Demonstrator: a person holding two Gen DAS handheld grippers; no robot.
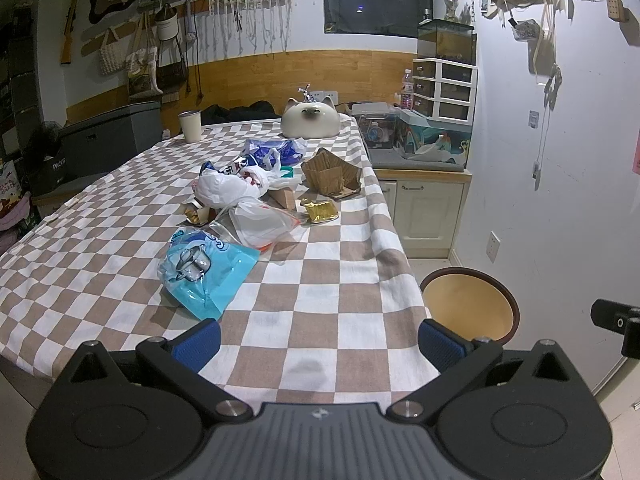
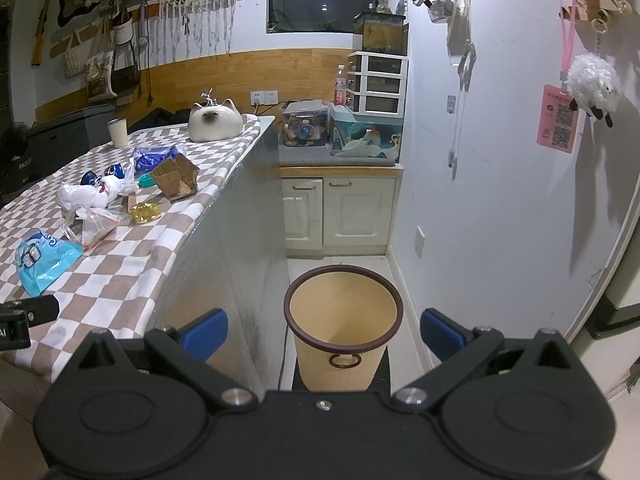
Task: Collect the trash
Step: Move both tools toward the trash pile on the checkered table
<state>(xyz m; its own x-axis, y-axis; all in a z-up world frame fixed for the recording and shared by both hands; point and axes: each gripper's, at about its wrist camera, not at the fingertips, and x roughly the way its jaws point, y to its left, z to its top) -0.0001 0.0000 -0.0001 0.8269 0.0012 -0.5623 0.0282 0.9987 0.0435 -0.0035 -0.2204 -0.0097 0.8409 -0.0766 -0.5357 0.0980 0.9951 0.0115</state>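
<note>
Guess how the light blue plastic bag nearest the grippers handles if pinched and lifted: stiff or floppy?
Likely floppy: the light blue plastic bag lies crumpled and nearly flat on the checked tablecloth. Probably light, since it looks close to empty. Its glossy film may slip between the pads, so pinching a fold seems safer.

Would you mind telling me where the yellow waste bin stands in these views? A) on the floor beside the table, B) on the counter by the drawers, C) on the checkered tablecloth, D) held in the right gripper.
A: the waste bin stands on the floor tiles next to the table, and nothing is visible inside it.
</note>
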